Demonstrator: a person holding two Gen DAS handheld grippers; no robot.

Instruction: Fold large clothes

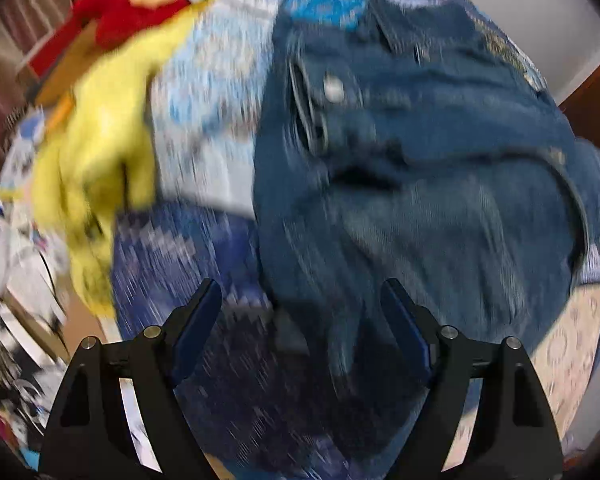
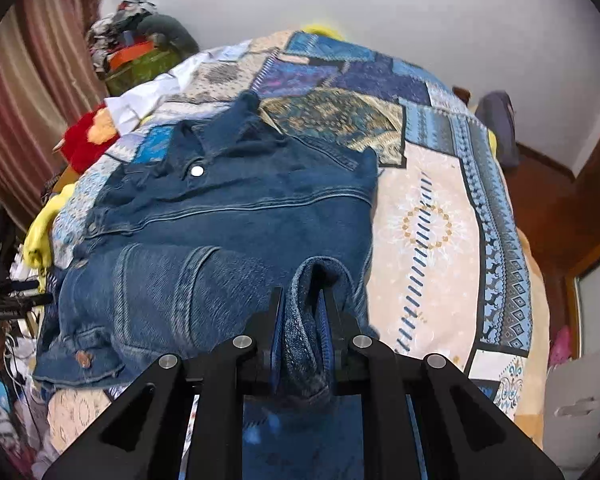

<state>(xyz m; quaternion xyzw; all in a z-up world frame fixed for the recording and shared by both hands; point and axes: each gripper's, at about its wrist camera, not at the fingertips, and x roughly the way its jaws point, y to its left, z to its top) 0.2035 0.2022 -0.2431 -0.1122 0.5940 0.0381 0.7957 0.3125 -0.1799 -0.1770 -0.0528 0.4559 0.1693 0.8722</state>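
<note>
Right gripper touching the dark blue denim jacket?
Touching. Right wrist view: the right gripper has its fingers shut on a fold of the dark blue denim jacket.

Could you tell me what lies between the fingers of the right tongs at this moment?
A bunched fold of the denim jacket, pinched in the right tongs; the right wrist view shows it.

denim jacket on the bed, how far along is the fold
Early. Done: the denim jacket lies spread on the patchwork bedspread, collar away from the cameras. In hand: the right gripper has its jaws shut on a bunched sleeve or hem edge. The left gripper hangs open over the jacket, gripping nothing. Left: no finished fold is visible, so essentially all the folding.
</note>
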